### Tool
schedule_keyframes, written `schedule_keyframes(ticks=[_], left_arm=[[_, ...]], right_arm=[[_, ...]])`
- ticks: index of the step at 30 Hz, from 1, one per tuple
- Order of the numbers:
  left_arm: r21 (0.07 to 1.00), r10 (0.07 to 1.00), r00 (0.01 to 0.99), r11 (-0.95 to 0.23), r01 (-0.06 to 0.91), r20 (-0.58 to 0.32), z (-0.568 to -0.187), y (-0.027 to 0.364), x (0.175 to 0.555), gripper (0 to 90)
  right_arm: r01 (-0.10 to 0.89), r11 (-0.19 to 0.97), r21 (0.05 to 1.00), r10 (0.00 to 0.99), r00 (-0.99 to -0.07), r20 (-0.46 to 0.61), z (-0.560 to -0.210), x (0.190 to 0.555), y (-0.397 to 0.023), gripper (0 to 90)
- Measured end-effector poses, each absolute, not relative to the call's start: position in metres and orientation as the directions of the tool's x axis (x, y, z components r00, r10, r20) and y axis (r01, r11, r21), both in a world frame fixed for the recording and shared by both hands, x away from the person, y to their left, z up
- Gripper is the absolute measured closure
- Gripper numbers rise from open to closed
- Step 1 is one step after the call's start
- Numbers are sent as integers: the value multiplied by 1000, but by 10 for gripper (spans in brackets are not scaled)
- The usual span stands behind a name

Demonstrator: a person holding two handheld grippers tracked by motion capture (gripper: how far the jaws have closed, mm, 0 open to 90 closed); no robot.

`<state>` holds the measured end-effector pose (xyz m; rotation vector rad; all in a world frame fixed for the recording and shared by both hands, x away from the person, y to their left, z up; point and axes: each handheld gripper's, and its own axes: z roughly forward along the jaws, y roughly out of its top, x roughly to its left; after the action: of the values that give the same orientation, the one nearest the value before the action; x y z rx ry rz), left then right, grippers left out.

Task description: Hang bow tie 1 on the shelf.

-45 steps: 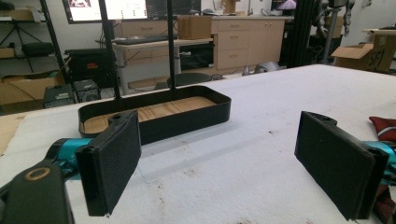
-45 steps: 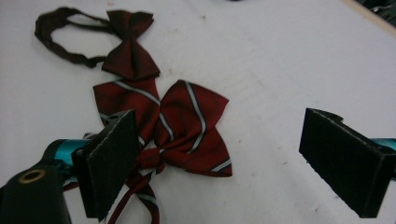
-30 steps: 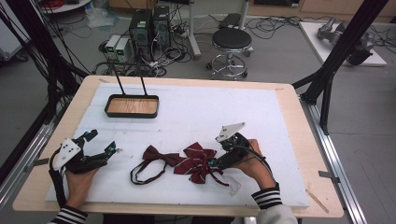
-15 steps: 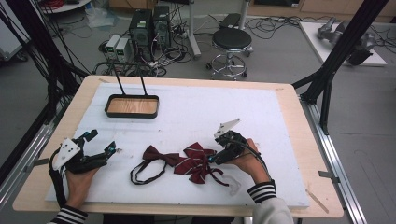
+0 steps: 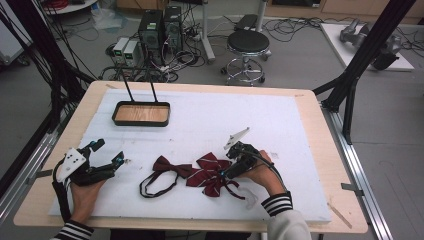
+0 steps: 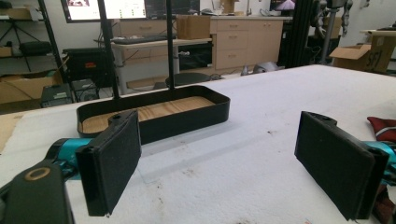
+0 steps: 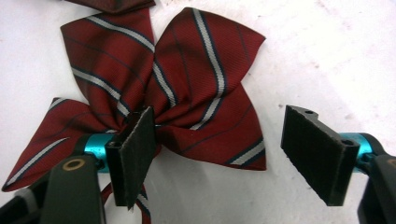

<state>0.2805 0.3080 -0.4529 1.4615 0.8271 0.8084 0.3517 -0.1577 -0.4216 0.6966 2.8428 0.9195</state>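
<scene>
Room: lab w/ grey floor, cables, round stool (image 5: 248,42) and PC boxes (image 5: 160,25) beyond far edge of bench (image 5: 320,130).
Surface: white sheet over wooden bench top.
Striped bow tie (image 5: 212,175): dark red w/ pale stripes, lies flat near the near edge, centre-right; plain dark red bow tie (image 5: 167,167) w/ strap loop just left of it, touching.
Tray (image 5: 141,113): black rim, wood floor, far left, well apart from ties.
Right gripper (image 5: 226,172): over striped tie; jaws have just been closing, part open, one pad at the knot, tie's right lobe between pads, not pinched.
Left gripper (image 5: 120,160): near left, jaws wide open, nothing between, resting on sheet.
</scene>
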Motion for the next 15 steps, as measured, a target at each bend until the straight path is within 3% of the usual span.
schedule_keyframes(ticks=[15], left_arm=[[999, 864, 503, -38, 33, 16, -453, 308, 280, 150]], right_arm=[[410, 753, 515, 433, -898, 82, -423, 350, -158, 547]])
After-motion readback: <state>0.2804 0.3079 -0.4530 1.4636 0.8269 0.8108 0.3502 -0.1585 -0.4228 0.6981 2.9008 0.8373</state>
